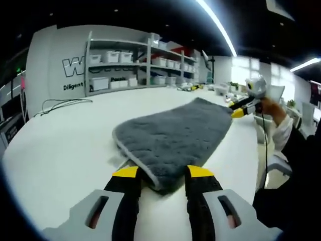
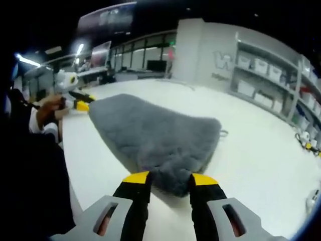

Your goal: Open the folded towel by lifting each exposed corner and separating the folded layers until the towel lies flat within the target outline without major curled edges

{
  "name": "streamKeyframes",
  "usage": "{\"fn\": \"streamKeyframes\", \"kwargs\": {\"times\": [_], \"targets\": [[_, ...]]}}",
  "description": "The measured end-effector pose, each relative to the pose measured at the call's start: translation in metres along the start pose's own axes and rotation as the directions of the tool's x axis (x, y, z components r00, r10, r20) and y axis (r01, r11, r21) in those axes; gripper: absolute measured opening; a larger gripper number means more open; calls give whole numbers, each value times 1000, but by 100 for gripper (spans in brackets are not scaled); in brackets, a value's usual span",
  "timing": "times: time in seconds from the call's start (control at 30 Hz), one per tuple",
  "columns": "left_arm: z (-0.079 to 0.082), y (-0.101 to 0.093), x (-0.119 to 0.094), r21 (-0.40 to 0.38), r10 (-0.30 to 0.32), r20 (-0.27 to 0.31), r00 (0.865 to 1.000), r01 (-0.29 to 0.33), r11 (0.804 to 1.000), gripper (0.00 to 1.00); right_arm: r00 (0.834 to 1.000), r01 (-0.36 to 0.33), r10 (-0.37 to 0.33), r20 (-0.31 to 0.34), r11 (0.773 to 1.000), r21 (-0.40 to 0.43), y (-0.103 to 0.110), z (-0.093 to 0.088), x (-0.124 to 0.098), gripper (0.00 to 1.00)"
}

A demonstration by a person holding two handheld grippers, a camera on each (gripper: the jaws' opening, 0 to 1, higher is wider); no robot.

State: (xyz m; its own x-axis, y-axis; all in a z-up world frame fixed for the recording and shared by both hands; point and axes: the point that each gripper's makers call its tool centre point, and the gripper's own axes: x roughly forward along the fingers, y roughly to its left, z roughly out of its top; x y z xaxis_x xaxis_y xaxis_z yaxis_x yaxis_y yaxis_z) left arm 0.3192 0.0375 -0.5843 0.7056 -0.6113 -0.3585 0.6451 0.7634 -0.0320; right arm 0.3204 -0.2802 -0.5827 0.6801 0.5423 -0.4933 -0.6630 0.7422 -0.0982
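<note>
A grey towel point(image 1: 175, 133) lies folded on the white table point(image 1: 65, 145). In the left gripper view my left gripper point(image 1: 163, 173) stands open, its yellow-tipped jaws on either side of the towel's near corner. My right gripper point(image 1: 242, 109) shows at the towel's far right corner, held by a hand. In the right gripper view the towel point(image 2: 150, 133) stretches away from my open right gripper point(image 2: 170, 179), whose jaws flank the near corner. The left gripper point(image 2: 79, 104) sits at the far left corner.
Shelves with white bins point(image 1: 130, 65) stand behind the table, seen too in the right gripper view point(image 2: 271, 75). A dark cable point(image 1: 60, 104) lies at the far left. Small items point(image 2: 307, 141) sit near the table's right side. A dark sleeve point(image 1: 296, 150) hangs by the table edge.
</note>
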Motion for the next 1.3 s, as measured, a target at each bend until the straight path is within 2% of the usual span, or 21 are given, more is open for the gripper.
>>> {"fn": "streamKeyframes", "kwargs": {"times": [0.07,0.3,0.43,0.73,0.87,1.0,1.3], "targets": [[-3,0,0,25,-3,-12,1000,4,1000,32,1000,-5,5,-1,1000,4,0,0,0,27],[-3,-1,0,34,-11,-10,1000,11,999,25,1000,-22,22,-3,999,39,4,-4,0,20],[-6,-1,1,-18,-23,-21,1000,22,1000,21,1000,-26,26,5,997,77,4,-6,-2,17],[-5,1,2,-58,-43,-11,999,43,997,16,999,-52,49,22,991,122,7,-10,-6,11],[-3,3,6,-41,-58,-40,998,56,998,15,998,-68,65,27,985,159,8,-11,-7,9],[-3,5,8,-26,-71,-65,995,69,997,15,997,-79,76,26,984,161,13,-11,-9,8],[-3,9,9,-29,-79,-72,994,77,997,15,994,-107,104,27,973,203,20,-13,-11,8]]}}
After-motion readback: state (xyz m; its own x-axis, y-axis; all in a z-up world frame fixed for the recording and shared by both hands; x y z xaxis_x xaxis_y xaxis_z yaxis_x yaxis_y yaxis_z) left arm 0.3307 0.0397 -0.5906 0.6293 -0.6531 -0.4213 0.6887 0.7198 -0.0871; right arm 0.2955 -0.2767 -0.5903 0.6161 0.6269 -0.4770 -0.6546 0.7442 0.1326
